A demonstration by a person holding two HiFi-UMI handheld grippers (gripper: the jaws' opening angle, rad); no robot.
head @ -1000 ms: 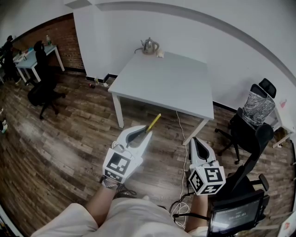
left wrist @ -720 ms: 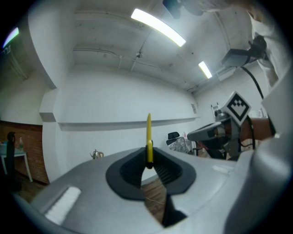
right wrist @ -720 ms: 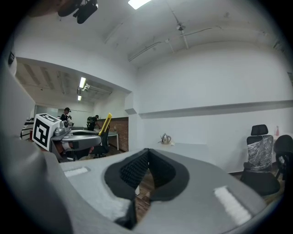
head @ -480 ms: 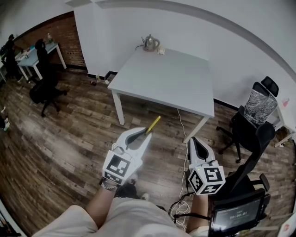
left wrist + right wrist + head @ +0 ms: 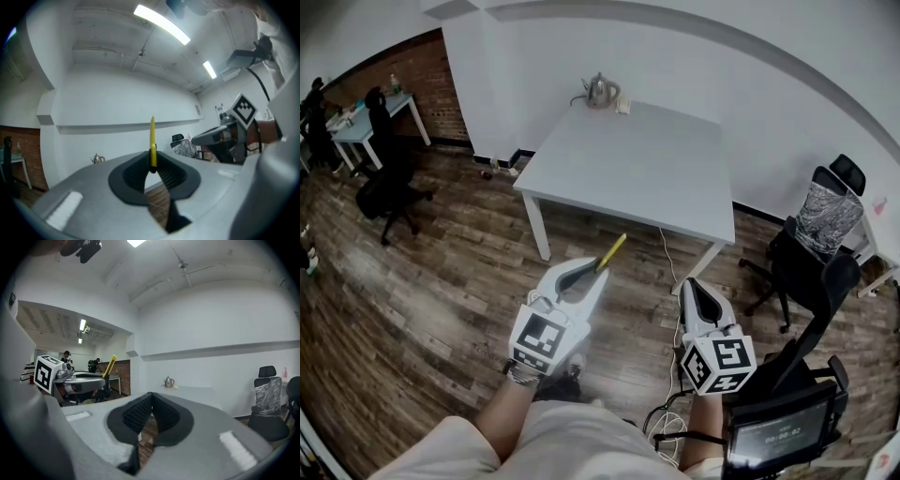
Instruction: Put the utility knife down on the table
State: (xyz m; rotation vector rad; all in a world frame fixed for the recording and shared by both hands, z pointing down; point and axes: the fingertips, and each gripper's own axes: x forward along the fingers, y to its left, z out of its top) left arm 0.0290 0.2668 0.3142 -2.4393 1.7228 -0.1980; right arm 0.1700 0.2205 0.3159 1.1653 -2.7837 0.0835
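Ahead of left gripper: table, well apart; pinched knife points lengthwise at it. Alongside, the right gripper sits pressed together (empty, idle).

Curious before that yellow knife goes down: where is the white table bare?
Nearly all of the white table is bare, from the near edge to the right corner. Only the far corner is taken, by the kettle and a small white object.

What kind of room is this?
Probably an office: a white table with a kettle on it, black swivel chairs, and a desk by the brick wall.
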